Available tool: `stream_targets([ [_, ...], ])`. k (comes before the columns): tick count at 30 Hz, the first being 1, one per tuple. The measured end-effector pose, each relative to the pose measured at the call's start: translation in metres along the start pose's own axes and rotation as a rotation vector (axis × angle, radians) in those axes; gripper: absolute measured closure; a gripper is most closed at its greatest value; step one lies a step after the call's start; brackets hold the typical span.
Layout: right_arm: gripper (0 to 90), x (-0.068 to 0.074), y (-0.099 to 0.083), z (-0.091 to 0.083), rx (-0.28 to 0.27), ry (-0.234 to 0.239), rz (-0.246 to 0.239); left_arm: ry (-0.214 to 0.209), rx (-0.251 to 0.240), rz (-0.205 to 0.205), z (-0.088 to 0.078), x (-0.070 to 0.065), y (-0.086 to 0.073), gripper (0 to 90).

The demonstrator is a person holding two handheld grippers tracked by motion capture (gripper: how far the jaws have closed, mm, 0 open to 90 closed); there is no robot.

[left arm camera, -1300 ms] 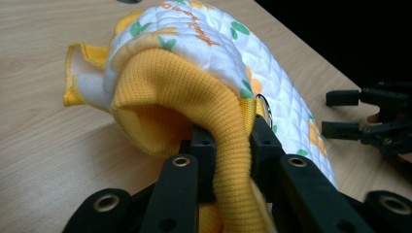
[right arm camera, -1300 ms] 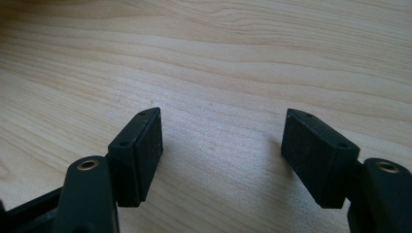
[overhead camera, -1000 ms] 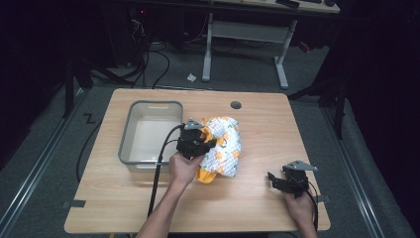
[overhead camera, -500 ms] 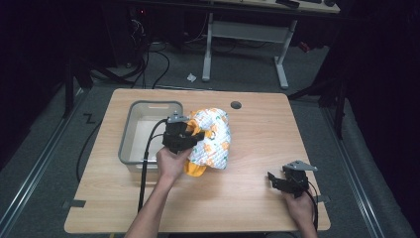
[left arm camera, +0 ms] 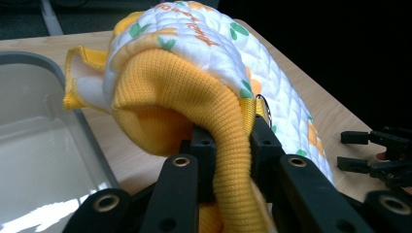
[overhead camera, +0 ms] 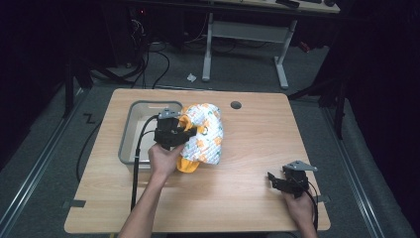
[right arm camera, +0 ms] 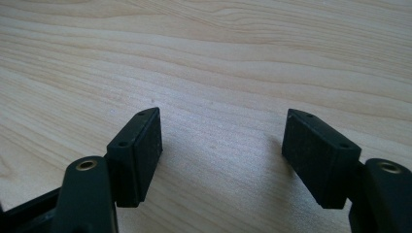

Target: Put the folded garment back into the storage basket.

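Note:
A white quilted baby garment [overhead camera: 203, 136] with orange and green prints and yellow ribbed trim hangs bunched over the middle of the wooden table. My left gripper [overhead camera: 184, 134] is shut on its yellow ribbed cuff [left arm camera: 233, 160], lifting the cloth beside a clear plastic bin [overhead camera: 130, 134]. In the left gripper view the garment [left arm camera: 214, 53] drapes over the jaws. My right gripper [overhead camera: 275, 179] rests near the table's front right corner, its jaws open with only bare wood between them [right arm camera: 221, 141].
The bin's grey rim [left arm camera: 73, 102] lies just left of the lifted cloth, and the bin looks empty. A round cable hole [overhead camera: 236, 105] sits at the table's far edge. A desk frame and cables stand on the floor beyond.
My left gripper has carried the garment leftward and away from me, toward the bin, lifting it a little. The right gripper has stayed in place.

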State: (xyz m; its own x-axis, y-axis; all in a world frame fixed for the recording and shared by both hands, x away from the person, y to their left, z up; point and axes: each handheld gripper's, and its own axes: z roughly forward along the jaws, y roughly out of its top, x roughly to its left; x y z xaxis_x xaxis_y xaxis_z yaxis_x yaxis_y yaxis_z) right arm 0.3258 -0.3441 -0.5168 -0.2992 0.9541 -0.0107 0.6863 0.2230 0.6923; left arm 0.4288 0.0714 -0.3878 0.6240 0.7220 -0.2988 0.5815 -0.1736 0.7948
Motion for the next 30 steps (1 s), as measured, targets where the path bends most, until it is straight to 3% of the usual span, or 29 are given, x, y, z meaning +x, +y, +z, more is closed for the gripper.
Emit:
stream_targets([
  [20,31.2,0.000,0.000,0.000,0.001,0.000,0.000,0.068,-0.030,-0.029,-0.036,0.040,0.006,76.9],
  [30,31.1,0.000,0.000,0.000,0.001,0.000,0.001,0.090,-0.024,-0.039,-0.043,0.054,0.003,76.8],
])
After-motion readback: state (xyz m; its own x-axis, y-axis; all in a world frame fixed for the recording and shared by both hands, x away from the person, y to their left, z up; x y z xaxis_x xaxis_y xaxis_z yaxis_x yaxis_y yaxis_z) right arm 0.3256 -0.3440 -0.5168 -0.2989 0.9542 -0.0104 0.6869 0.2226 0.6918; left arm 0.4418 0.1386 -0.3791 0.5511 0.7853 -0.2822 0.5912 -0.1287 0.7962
